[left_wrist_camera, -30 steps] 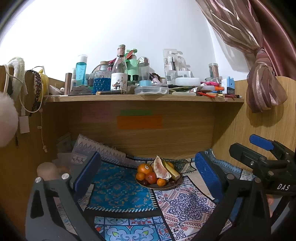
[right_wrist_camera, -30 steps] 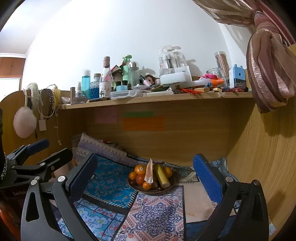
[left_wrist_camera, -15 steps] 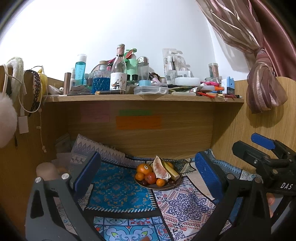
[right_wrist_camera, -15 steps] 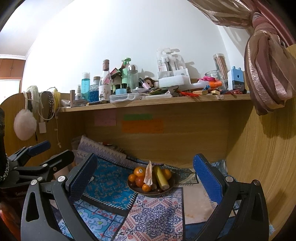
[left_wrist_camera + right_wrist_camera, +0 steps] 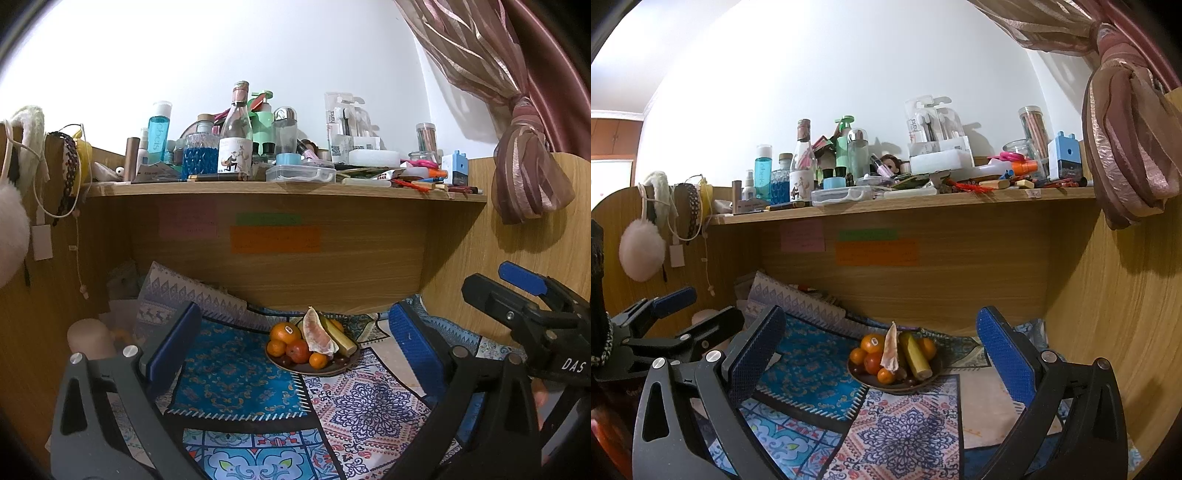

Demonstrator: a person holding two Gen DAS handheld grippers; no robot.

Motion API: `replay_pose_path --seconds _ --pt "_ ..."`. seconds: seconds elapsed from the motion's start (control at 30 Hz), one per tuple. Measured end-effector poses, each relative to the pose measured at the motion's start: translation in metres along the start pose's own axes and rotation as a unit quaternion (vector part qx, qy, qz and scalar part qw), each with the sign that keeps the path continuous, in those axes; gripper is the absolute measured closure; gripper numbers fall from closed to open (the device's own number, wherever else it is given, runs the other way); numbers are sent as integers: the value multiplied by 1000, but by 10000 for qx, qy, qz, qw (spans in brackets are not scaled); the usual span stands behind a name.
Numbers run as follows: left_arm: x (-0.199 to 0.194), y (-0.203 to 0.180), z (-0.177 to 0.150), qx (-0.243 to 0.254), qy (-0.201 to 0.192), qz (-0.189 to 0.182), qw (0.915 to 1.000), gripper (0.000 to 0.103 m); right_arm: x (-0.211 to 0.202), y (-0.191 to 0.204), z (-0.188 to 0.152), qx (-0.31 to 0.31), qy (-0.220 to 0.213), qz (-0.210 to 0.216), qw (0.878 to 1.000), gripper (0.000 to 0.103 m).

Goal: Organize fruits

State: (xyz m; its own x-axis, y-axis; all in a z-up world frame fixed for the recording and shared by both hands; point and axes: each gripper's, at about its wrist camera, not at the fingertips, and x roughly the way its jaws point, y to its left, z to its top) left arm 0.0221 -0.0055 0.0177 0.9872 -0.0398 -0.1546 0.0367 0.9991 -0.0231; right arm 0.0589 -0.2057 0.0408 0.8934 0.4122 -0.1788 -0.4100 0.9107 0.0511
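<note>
Wood-grain laminate forms the desk alcove [image 5: 332, 273] and its shelf [image 5: 280, 190], the largest surfaces ahead of me. Striped pink curtain [image 5: 524, 162], glossy, hangs knotted at the right wall. Patterned cloths [image 5: 236, 373] in blue, white and pink cover the desktop, one fold propped against the back panel.

Both my tools are spread wide and grip nothing. My left gripper [image 5: 295, 354] shows two flat blue ribbed pads on grey frames with silver screws. My right gripper [image 5: 881, 354] is built the same, its pads [image 5: 1004, 354] finely gridded; seen from the left view, its black body reads "DAS".

Between the pads in both views sits the dark round plate [image 5: 871, 384], well apart from them, on the cloth near the back panel. It holds the fruits: oranges [image 5: 284, 332], the largest carrying a small sticker, a red fruit [image 5: 297, 350], a pale pomelo wedge [image 5: 320, 334] standing upright, and a green-yellow cut stalk [image 5: 915, 356] leaning beside it. Nothing blocks the path to the plate.

Shelf clutter, readable items: a clear bottle [image 5: 236, 133] with an illustrated label, a blue bottle [image 5: 159, 129] with vertical lettering I cannot read fully, a blister pack [image 5: 341, 122] marked "harks". Sticky notes [image 5: 275, 240], pink, green and orange, sit on the back panel; their writing is illegible. A white fluffy pom-pom [image 5: 642, 249] hangs at the left wall.
</note>
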Motion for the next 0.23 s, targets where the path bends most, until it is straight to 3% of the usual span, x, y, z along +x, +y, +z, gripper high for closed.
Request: replay_pose_path --seconds 0.23 --pt "1 1 1 -46 -10 10 10000 0 1 2 0 -9 -5 -28 10000 0"
